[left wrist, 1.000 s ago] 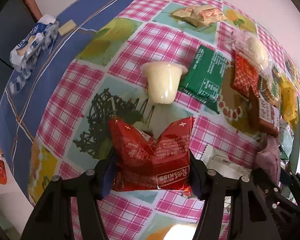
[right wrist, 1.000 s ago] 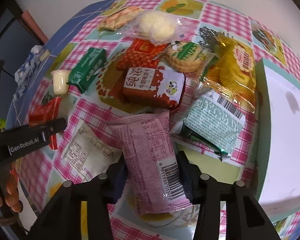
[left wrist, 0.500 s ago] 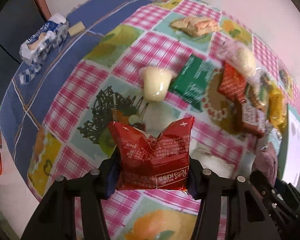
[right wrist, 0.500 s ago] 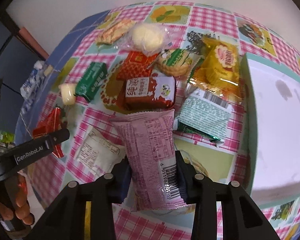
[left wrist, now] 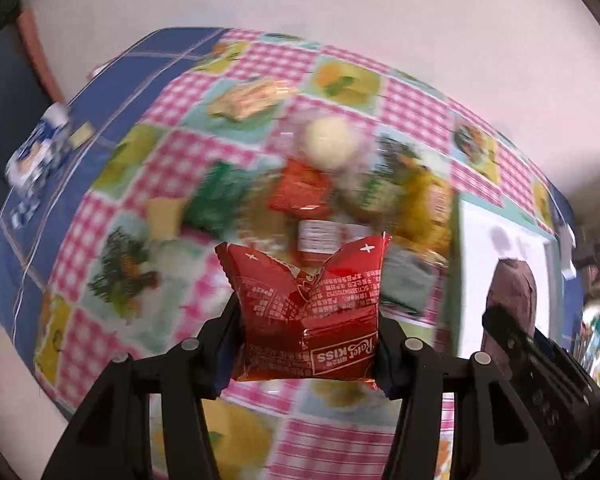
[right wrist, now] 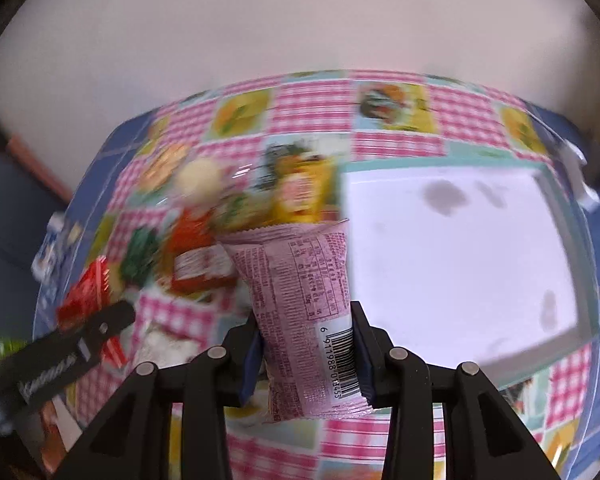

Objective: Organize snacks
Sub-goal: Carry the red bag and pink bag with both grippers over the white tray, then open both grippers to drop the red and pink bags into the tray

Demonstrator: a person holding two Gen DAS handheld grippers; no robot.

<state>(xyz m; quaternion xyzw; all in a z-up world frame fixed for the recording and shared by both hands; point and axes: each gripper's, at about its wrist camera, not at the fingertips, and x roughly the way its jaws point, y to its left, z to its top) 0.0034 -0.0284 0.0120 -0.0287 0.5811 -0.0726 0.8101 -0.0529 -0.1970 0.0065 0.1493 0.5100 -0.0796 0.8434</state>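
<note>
Red foil crinkles between the jaws of the left gripper (left wrist: pixel 306 344), which are clamped on a puffy red snack packet (left wrist: pixel 306 304) printed with "KISS", its top corners flaring above the pads. The right gripper (right wrist: pixel 306 356) is pressed shut on a long pink wrapper (right wrist: pixel 304 312) with a barcode near its lower end, held upright and clear of the cloth. Both packets hang above the checked tablecloth (right wrist: pixel 312 108), and both views are smeared with motion blur. From the right wrist view, the white tray (right wrist: pixel 452 264) with its teal rim lies at about two o'clock of the pink wrapper, and it looks bare apart from a few grey marks. The rest of the snacks (right wrist: pixel 228 216) sit heaped at ten to eleven o'clock: a yellow bag, a green pack, an orange one and a pale round bun in clear film, too blurred to sort further. In the left wrist view the tray (left wrist: pixel 500 264) appears at three o'clock of the red packet. The likely step is carrying both packets to the tray. The risks I judge: the air-filled red packet could squirm out of a side pinch, the pink wrapper, gripped low, could flop or swing, and the two grippers, close together, could knock each other over the tray.
</note>
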